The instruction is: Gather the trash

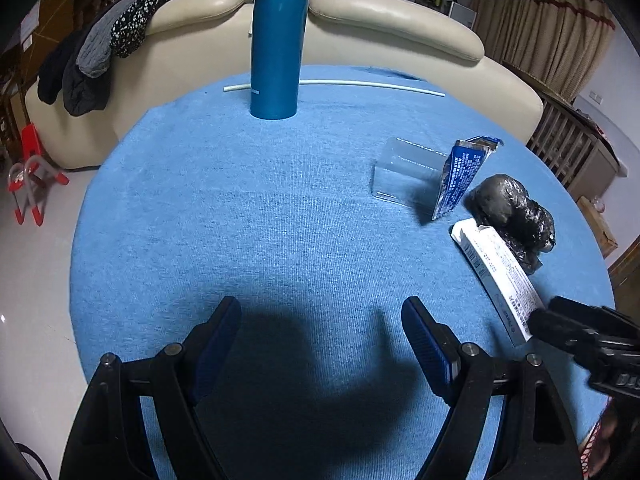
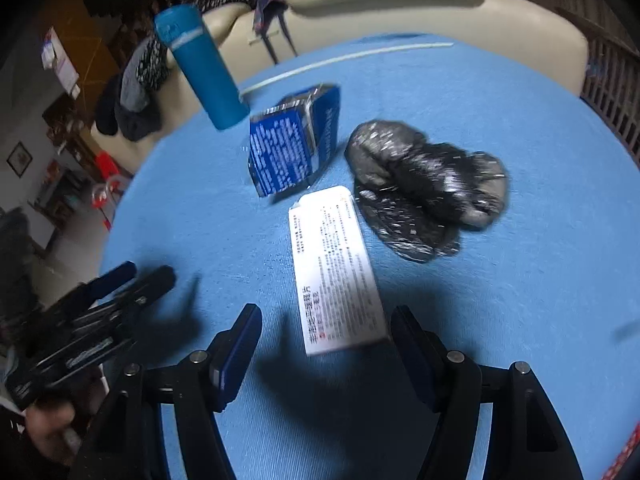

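White carton flat on blue desk, long axis running straight away from right gripper, near end lying between its spread jaws, nothing clamped yet. Beyond it, blue foil packet and crumpled black bag, close together. Left gripper also wide apart, empty, over bare cloth, well left of the trash. Right side clearly nearer; likely first pick, closing across carton's narrow width.
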Demonstrator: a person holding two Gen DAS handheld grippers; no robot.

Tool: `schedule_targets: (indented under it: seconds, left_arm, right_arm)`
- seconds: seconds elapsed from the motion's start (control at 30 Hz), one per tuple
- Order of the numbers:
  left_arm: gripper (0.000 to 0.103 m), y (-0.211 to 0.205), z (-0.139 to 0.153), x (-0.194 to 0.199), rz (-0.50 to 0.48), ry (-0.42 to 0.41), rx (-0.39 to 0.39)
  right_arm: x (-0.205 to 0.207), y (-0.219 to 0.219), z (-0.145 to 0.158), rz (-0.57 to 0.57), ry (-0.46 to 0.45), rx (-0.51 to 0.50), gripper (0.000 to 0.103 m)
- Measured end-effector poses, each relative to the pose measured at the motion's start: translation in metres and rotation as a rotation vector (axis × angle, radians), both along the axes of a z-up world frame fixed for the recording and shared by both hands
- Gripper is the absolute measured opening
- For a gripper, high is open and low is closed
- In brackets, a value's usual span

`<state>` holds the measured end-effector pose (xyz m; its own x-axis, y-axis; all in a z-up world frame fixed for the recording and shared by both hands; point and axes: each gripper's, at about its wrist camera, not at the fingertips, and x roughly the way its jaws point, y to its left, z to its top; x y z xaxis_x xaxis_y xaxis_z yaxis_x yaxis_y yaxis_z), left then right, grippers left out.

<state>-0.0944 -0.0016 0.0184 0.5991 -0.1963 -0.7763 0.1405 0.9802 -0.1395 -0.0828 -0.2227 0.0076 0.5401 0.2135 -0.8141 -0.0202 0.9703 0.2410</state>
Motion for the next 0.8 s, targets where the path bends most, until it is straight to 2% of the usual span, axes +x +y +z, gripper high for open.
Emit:
schedule_targets:
  seconds: [0.13, 0.27, 0.37, 0.43, 0.47, 0.5, 0.67, 0.8]
  left_arm:
    - [0.083, -0.007, -0.002, 0.000, -0.013, 0.002, 0.014]
    - [0.083, -0.007, 0.004, -0.002, -0.007, -0.012, 0.023]
    - [0.083, -0.003, 0.008, 0.001, 0.004, -0.013, 0.025]
    - [0.083, -0.003, 0.012, 0.004, 0.000, -0.018, 0.029]
    - [0.083, -0.004, 0.014, 0.006, -0.005, -0.021, 0.027]
    - [0.083, -0.007, 0.016, 0.008, -0.013, -0.024, 0.026]
    - [0.083, -0.045, 0.030, 0.027, -0.117, -0.063, 0.024]
    - [0.083, -0.079, 0.030, 0.050, -0.193, -0.059, 0.021]
  right_arm:
    - [0.007, -0.012, 0.003, -0.059, -0.005, -0.033, 0.071]
    - [0.025, 0.002, -0.003, -0.009, 0.001, -0.059, 0.071]
    - [0.038, 0.018, -0.017, 0.031, 0.018, -0.121, 0.072]
    - [0.039, 0.024, -0.022, 0.036, -0.005, -0.167, 0.070]
    - [0.037, 0.026, -0.021, 0.034, -0.011, -0.183, 0.057]
    - [0.036, 0.026, -0.021, 0.029, -0.014, -0.185, 0.052]
    - [0.019, 0.004, -0.022, -0.011, -0.017, -0.145, 0.052]
    - [-0.004, -0.017, -0.022, -0.056, -0.025, -0.101, 0.052]
